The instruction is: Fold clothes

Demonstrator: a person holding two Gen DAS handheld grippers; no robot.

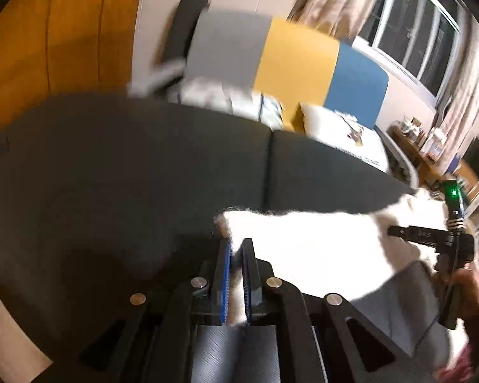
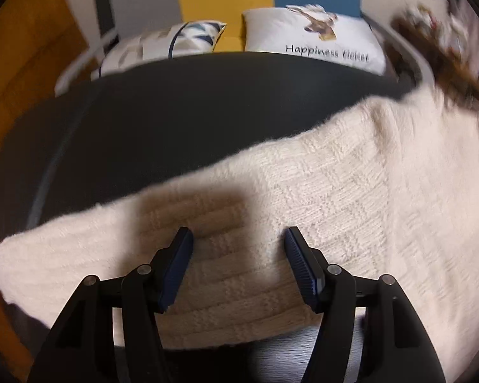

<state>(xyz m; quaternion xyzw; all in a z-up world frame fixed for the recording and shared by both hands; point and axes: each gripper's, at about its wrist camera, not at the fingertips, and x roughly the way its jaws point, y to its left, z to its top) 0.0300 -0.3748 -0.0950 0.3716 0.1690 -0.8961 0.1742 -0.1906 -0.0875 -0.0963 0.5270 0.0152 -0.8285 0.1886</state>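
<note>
A cream knitted sweater (image 2: 319,198) lies across the dark grey sofa seat (image 2: 191,111). In the left wrist view my left gripper (image 1: 236,249) is shut on a corner of the sweater (image 1: 303,249), white fabric pinched between its blue pads and lifted off the seat. My right gripper (image 2: 238,239) hovers over the sweater's ribbed hem, jaws wide apart, the knit below them and neither pad pressing on it. The right gripper (image 1: 396,232) also shows at the right edge of the left wrist view, held by a person's hand (image 1: 469,290), its fingertips against the sweater.
Two printed cushions (image 2: 316,38) lean against the sofa back, with grey, yellow and blue panels behind. A wooden floor (image 1: 64,32) lies to the left. A window with curtains (image 1: 421,28) and a cluttered shelf (image 1: 431,146) stand at the right.
</note>
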